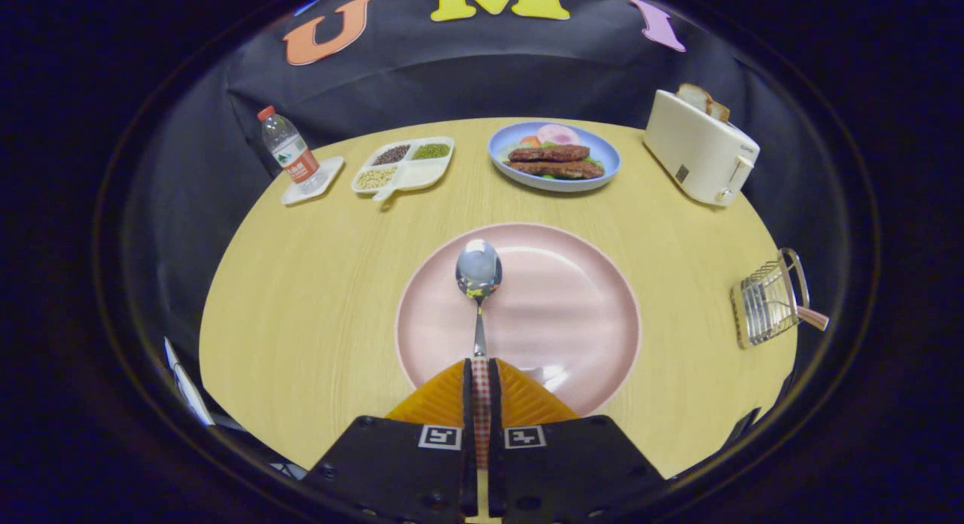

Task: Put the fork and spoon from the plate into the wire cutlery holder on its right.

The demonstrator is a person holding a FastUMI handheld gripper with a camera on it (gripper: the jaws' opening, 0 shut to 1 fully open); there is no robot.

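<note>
Gripper point(480, 370) fingers pressed together on the spoon point(478, 283) handle, pinching it from both sides; the bowl points ahead, over the pink plate point(572, 313). Can't tell if the spoon touches the plate. Wire holder point(768, 298) sits right of the plate on the table point(316, 283), well apart, with a handle sticking out. Beyond the plate: food dish point(555, 156), toaster point(700, 147), divided tray point(403, 166), bottle point(290, 151).
</note>
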